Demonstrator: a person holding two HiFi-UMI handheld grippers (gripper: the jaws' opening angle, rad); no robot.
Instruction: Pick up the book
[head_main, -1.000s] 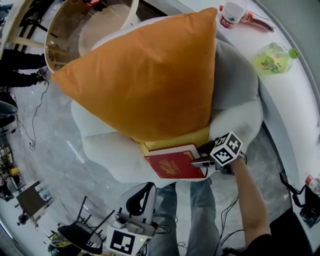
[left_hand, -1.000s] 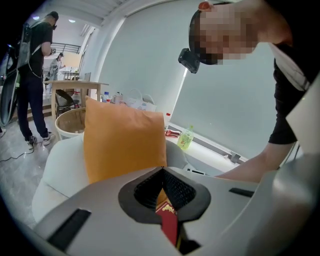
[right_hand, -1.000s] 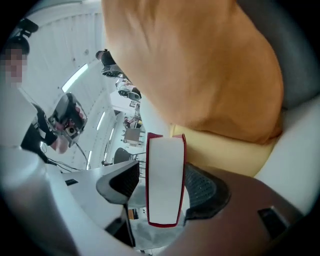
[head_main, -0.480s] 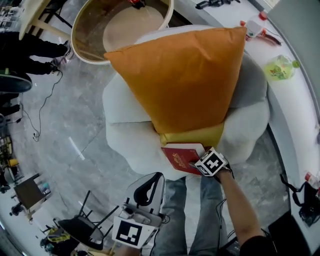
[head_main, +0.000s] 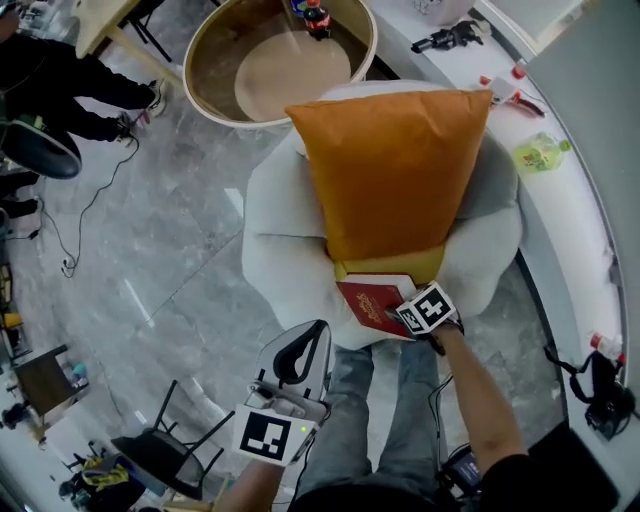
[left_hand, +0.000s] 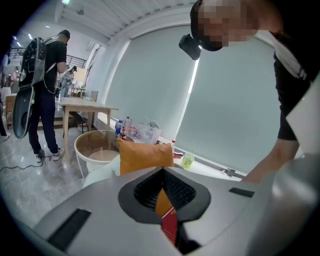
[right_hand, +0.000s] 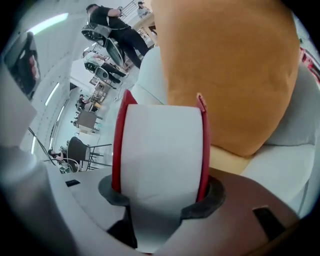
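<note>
One book (head_main: 370, 298) higher in right gripper (head_main: 398, 314)

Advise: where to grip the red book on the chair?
Its near page edge, jaws across both covers, from the chair's front: the red book lies flat, orange cushion behind it. The right gripper's jaws have just closed on it there.

Your head view looks steeply down from high above onto the white chair (head_main: 282, 250). From well off, it takes in the orange cushion (head_main: 395, 170), the book (head_main: 372, 298) and the round table (head_main: 197, 85). Your left gripper view sits low and further back, facing roughly level across the room toward the window blind (left_hand: 150, 75). It shares the cushion, the table and a sliver of the book with the head view. Your right gripper view is tight against the book's page edge, with the cushion filling the frame just behind.
</note>
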